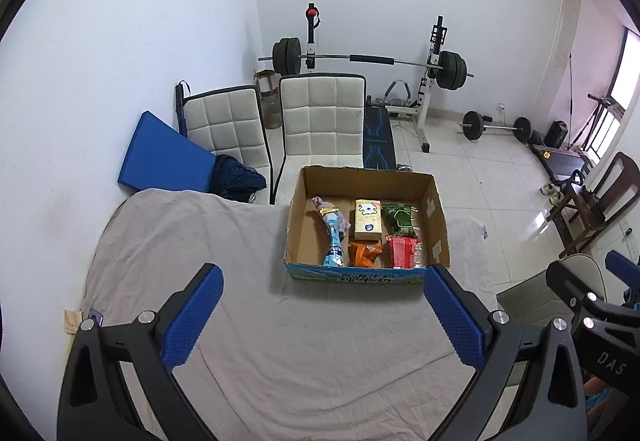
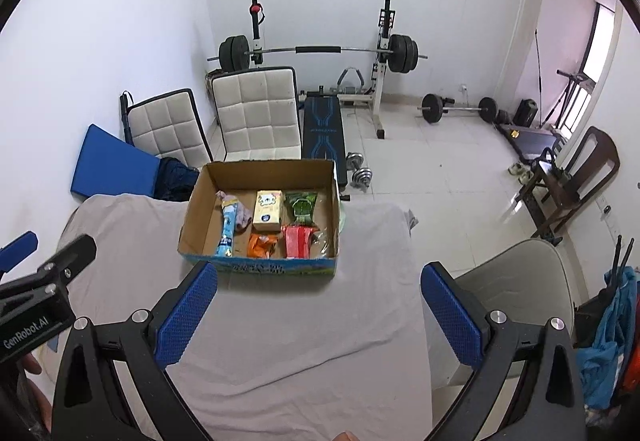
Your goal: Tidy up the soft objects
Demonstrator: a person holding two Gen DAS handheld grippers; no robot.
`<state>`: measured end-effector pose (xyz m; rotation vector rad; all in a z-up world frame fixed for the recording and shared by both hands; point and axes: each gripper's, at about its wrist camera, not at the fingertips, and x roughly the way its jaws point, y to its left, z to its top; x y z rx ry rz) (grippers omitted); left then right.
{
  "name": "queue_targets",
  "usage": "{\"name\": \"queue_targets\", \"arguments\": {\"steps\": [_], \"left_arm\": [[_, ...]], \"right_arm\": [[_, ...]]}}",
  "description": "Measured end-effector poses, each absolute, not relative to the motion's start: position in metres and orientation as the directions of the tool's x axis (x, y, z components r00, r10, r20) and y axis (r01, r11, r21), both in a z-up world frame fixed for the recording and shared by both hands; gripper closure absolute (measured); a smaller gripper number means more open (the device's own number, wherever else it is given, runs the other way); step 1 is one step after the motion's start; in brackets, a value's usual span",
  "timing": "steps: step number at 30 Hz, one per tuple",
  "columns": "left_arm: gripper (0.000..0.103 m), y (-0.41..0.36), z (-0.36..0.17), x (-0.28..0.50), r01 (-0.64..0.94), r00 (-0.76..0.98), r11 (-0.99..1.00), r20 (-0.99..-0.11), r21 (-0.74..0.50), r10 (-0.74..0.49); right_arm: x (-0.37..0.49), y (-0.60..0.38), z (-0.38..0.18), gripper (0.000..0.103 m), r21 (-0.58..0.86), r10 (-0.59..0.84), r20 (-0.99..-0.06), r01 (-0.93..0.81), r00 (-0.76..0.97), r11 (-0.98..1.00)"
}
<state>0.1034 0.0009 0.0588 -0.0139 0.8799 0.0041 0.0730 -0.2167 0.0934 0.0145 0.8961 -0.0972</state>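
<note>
An open cardboard box (image 1: 298, 225) (image 2: 192, 217) stands on a table under a grey cloth (image 1: 192, 241) (image 2: 280, 321). It holds a light blue tube pack (image 1: 333, 241) (image 2: 227, 231), a beige carton (image 1: 367, 220) (image 2: 269, 211), a green packet (image 1: 400, 218) (image 2: 301, 206), an orange packet (image 1: 364, 255) (image 2: 261, 245) and a red packet (image 1: 401, 252) (image 2: 298, 241). My left gripper (image 1: 322, 317) is open and empty, short of the box. My right gripper (image 2: 320, 315) is open and empty, short of the box and to its right.
Two white padded chairs (image 1: 322, 117) (image 2: 256, 113) stand behind the table, with a blue mat (image 1: 164, 157) against the wall. A barbell rack (image 1: 368, 59), a weight bench and dumbbells (image 2: 360, 169) are on the tiled floor. A beige chair (image 2: 516, 281) stands right of the table.
</note>
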Motion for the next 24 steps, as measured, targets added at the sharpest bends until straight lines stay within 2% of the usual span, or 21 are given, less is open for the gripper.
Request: {"name": "queue_targets", "arguments": {"steps": [24], "left_arm": [[0.000,-0.002,0.061,0.107,0.011,0.632,1.000,-0.775,-0.011,-0.016]], "right_arm": [[0.069,-0.217,0.103,0.000,-0.059,-0.116,-0.761,0.110,0.638,0.992]]}}
